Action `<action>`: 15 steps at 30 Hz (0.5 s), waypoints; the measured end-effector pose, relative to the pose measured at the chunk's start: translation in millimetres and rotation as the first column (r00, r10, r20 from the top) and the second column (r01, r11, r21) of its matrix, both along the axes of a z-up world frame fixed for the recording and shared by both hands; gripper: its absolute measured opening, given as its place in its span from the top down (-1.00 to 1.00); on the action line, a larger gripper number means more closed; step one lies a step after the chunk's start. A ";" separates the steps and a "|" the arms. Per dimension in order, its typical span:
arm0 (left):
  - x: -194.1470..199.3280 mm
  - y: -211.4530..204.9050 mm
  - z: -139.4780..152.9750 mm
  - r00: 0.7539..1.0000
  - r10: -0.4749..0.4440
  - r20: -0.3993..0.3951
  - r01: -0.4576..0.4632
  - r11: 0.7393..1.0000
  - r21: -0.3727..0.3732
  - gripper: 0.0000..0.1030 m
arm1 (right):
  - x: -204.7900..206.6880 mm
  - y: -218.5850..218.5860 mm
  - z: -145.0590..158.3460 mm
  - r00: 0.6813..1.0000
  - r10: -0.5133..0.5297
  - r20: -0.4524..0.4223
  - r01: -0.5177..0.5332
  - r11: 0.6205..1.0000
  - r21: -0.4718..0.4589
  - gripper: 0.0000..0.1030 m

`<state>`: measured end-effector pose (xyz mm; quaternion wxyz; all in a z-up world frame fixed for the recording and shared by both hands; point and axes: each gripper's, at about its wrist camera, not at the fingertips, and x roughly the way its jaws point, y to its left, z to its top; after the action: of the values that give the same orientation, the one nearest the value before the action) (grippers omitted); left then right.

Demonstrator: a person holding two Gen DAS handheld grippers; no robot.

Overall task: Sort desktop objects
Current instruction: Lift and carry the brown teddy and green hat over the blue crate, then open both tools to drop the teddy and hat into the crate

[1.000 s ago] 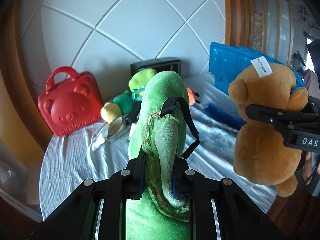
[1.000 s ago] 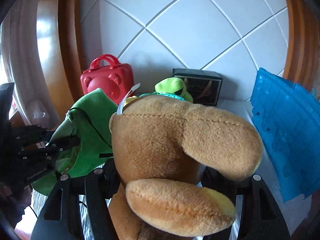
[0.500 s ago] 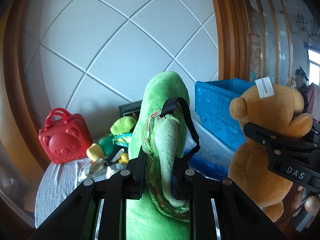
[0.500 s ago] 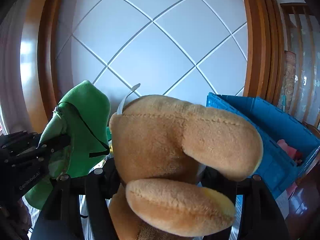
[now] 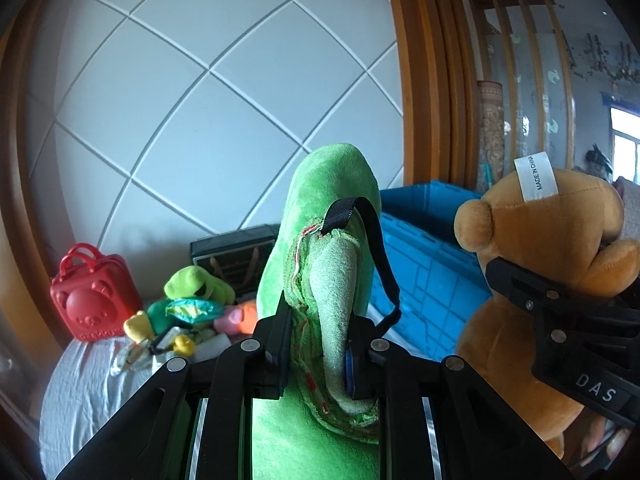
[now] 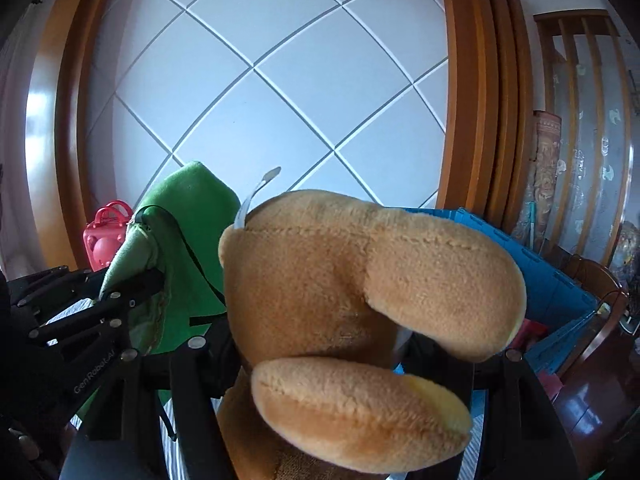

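Observation:
My left gripper (image 5: 320,360) is shut on a green plush toy (image 5: 328,248) with a black strap and holds it up in the air. My right gripper (image 6: 320,364) is shut on a brown teddy bear (image 6: 320,280), also held high; the bear (image 5: 536,272) shows at the right of the left wrist view, and the green plush (image 6: 180,248) at the left of the right wrist view. A blue plastic crate (image 5: 432,248) stands behind both toys, open at the top (image 6: 560,280).
On the cloth-covered table (image 5: 80,392) lie a red bear-face case (image 5: 94,296), a green and yellow frog plush (image 5: 188,300), small loose toys and a dark box (image 5: 232,252). A tiled wall with a wooden frame stands behind. A dark wooden chair (image 6: 592,360) is at the right.
Both grippers have risen with their toys and drawn back from the table. The table items look smaller and lower, and the blue crate's open top has come into view.

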<state>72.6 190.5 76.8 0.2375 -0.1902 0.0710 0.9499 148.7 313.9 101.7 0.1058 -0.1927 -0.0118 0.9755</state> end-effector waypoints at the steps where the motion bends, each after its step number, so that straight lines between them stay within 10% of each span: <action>1: 0.6 9.5 3.3 1.000 -0.016 -0.004 0.016 1.000 0.002 0.62 | 2.4 7.5 1.7 1.000 -0.014 -0.003 0.014 1.000 0.004 -0.24; 15: -22.1 166.0 68.1 0.989 -0.137 -0.062 0.135 0.990 -0.027 0.58 | 14.4 156.5 82.7 0.969 -0.232 -0.083 0.235 0.971 0.038 -0.24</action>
<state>50.5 356.6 144.9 0.2971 -0.1575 0.1023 0.9362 163.1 470.4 184.4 0.2249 -0.1520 -0.0082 0.9624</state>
